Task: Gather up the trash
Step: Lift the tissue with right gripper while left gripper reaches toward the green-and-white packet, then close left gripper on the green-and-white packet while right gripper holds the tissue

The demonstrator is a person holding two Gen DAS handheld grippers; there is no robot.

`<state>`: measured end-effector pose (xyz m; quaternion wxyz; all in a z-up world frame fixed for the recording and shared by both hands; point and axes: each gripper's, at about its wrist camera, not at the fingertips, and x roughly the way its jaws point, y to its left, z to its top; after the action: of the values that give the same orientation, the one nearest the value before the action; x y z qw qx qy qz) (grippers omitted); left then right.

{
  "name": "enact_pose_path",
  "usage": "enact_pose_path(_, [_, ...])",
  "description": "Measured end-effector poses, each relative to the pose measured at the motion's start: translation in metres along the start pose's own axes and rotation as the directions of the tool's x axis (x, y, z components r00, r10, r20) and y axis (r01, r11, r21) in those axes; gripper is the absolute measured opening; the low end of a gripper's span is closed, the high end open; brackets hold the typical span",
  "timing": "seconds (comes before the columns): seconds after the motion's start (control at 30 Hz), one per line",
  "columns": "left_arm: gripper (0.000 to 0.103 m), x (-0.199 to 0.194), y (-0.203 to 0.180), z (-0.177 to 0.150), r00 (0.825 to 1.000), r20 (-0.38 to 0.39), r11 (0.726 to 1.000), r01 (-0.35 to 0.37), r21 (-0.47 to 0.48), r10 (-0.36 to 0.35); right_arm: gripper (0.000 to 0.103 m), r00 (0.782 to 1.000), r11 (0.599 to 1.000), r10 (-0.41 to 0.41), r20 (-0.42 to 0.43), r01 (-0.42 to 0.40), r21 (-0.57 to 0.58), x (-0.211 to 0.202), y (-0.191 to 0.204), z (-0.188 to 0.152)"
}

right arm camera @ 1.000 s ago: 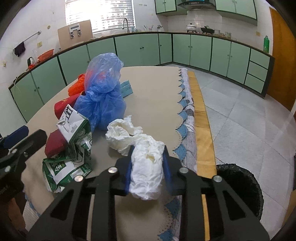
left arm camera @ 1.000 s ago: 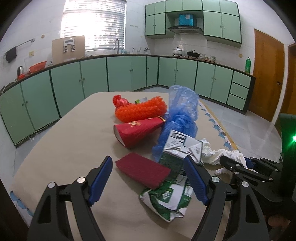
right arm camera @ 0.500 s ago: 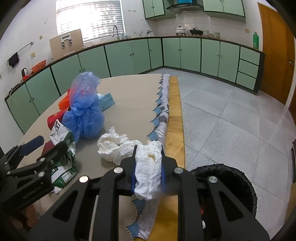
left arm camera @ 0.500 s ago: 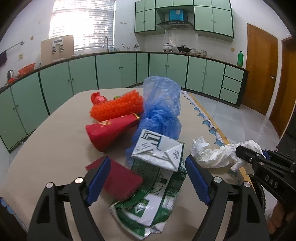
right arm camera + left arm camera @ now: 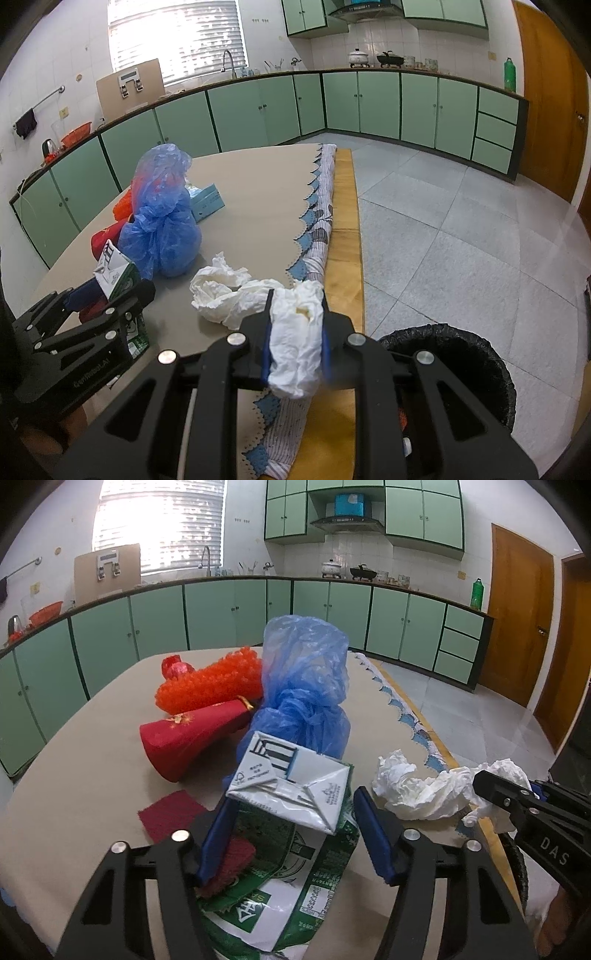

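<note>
A crushed green-and-white carton (image 5: 291,786) lies on the table (image 5: 74,775), partly over a dark red pad (image 5: 170,812). My left gripper (image 5: 295,801) straddles the carton. Its jaws are closing, and the blue pads (image 5: 218,838) stand close at the carton's two sides. My right gripper (image 5: 297,317) is shut on a wad of white tissue (image 5: 295,347) at the table's right edge, and the tissue trails back in a crumpled strand (image 5: 221,291) on the tabletop. A bin with a black liner (image 5: 461,354) stands on the floor just right of it.
Behind the carton sit a knotted blue plastic bag (image 5: 306,686), a red paper cone (image 5: 188,734), an orange bobbly roll (image 5: 210,686) and a teal box (image 5: 207,197). The scalloped cloth edge (image 5: 314,221) runs along the table's right side, with tiled floor beyond.
My left gripper moved right from the red pad to the carton and its jaws narrowed around it. The right gripper carried the tissue towards the table edge, and the bin came into view.
</note>
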<state>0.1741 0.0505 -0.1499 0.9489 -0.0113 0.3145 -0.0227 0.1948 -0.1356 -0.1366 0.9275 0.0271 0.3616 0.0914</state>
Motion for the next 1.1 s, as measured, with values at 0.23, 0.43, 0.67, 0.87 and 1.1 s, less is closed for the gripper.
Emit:
enact_pose_path(0.23, [0.033,-0.007,0.0,0.001,1.0,0.004,1.0,0.016,-0.004,-0.016,0.019,1.0,1.0,0.007,0.019,-0.006,-0.007,-0.007,-0.001,0.001])
enact_pose_path(0.43, [0.024,-0.017,-0.001,0.003,1.0,0.024,1.0,0.012,-0.016,-0.011,0.019,1.0,1.0,0.009,0.028,-0.009,-0.003,-0.013,0.0,0.0])
enact_pose_path(0.67, [0.024,-0.038,0.0,0.008,0.998,0.061,1.0,0.0,-0.028,0.002,0.019,0.999,1.0,0.017,0.046,-0.017,-0.004,-0.024,-0.002,0.006])
enact_pose_path(0.87, [0.024,-0.059,-0.006,0.016,0.994,0.107,1.0,0.012,-0.024,-0.009,0.019,0.997,1.0,0.02,0.074,-0.019,-0.011,-0.039,0.001,0.01])
enact_pose_path(1.1, [0.024,-0.074,-0.017,0.019,0.99,0.13,0.998,0.059,-0.004,-0.058,0.019,0.994,1.0,0.015,0.106,-0.013,-0.021,-0.057,-0.001,0.018])
